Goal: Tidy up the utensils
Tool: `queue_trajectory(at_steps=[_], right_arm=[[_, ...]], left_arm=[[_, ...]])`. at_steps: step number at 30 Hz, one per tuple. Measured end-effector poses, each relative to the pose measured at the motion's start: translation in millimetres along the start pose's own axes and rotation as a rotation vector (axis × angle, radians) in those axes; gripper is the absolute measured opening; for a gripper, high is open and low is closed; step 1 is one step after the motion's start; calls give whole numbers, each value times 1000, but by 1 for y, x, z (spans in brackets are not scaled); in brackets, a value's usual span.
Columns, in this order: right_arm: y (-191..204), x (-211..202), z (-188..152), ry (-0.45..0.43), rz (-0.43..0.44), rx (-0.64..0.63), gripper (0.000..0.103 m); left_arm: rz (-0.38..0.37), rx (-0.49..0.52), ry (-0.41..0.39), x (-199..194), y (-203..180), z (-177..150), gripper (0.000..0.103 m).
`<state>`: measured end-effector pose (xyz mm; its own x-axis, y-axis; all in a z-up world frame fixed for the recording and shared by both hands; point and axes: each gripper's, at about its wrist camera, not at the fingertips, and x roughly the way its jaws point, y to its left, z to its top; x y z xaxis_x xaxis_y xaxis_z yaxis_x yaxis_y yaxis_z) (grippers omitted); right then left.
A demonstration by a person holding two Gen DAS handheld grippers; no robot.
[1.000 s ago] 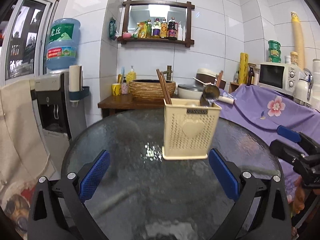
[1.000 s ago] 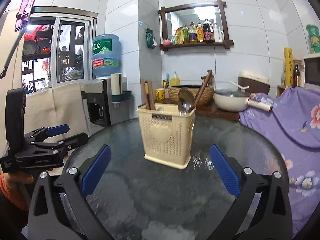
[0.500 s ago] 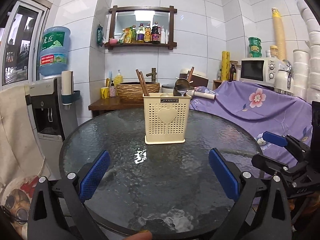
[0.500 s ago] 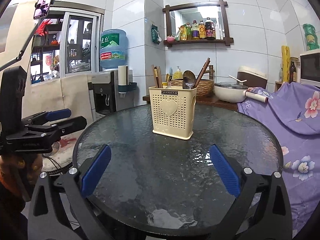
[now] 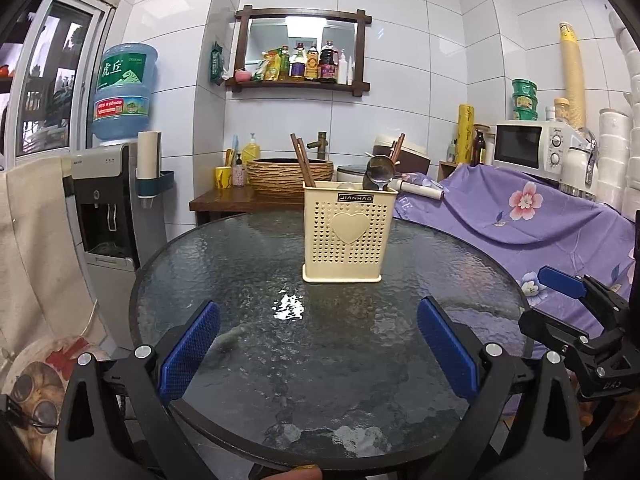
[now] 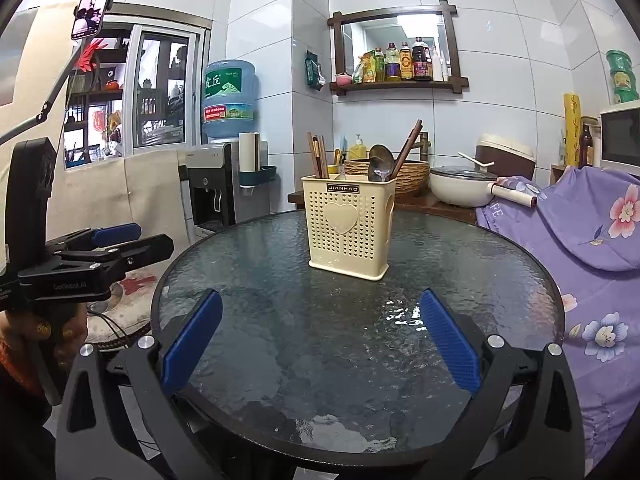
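The round glass counter [image 5: 248, 264] fills the middle of both views, and apart from one thing its top is bare, with only a glare patch near the centre. That one thing is the cream utensil holder [image 5: 347, 236], standing upright on the far half of the counter, its heart face turned toward us. It sits where either arm could reach it, which looks like the reason for putting it there.

The left gripper [image 5: 318, 350] hangs over the near edge of the counter, jaws wide apart with nothing between them. The right gripper [image 6: 320, 346] does the same from its side, jaws spread and empty, well short of the holder. Each shows up at the edge of the other's view, so the two are side by side, both facing the holder.

Inside the holder, brown chopsticks [image 6: 317, 156] stand in the left part, leaning against the back rim. A metal spoon [image 6: 380, 166] stands bowl-up in the right part, and a longer wooden handle [image 6: 408, 144] slants beside it. Whether a divider separates them is hidden by the wall.

With no loose utensil on the glass and both tools clear, my read is that the sorting is finished or very nearly so; everything visible is already stowed upright.
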<state>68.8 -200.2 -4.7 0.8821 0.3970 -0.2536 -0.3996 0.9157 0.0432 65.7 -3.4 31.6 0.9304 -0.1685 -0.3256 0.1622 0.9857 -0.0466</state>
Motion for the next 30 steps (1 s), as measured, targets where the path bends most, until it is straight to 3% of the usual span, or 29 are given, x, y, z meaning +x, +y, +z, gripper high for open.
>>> queue_trajectory(at_steps=[30], right_arm=[[5,2,3,0,3,9,97]], left_arm=[[-11,-5,9,-3,2,-1,97]])
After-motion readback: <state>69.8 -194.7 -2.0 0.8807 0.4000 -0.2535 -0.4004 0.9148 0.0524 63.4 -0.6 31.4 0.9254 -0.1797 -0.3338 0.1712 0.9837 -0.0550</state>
